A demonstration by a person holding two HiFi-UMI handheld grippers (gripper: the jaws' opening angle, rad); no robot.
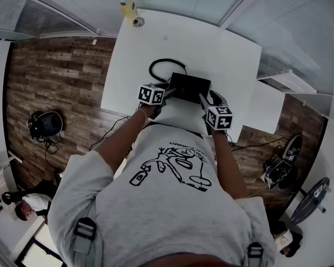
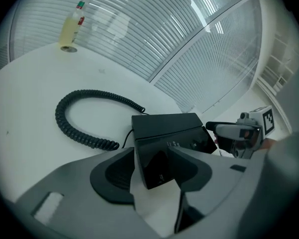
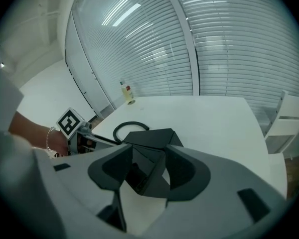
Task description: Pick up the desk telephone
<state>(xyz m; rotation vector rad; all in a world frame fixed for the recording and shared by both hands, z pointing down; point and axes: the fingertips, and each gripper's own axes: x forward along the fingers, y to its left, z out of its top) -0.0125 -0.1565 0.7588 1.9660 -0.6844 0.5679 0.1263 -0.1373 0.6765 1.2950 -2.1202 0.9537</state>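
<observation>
The black desk telephone (image 1: 189,87) sits on the white table (image 1: 228,49) near its front edge, its coiled cord (image 1: 160,65) looping behind it. My left gripper (image 1: 170,89) is at the phone's left end and my right gripper (image 1: 204,101) at its right end. In the left gripper view a corner of the phone (image 2: 167,128) lies between the spread jaws of the left gripper (image 2: 154,169), with the cord (image 2: 74,128) to the left. The right gripper (image 3: 147,176) likewise straddles a corner of the phone (image 3: 149,139). Neither pair of pads visibly presses on it.
A yellow bottle (image 1: 128,7) stands at the table's far edge. A lower white surface (image 1: 264,111) adjoins the table on the right, and a white chair (image 3: 284,121) stands beyond. On the wooden floor lie a dark helmet-like object (image 1: 44,124) and shoes (image 1: 281,161).
</observation>
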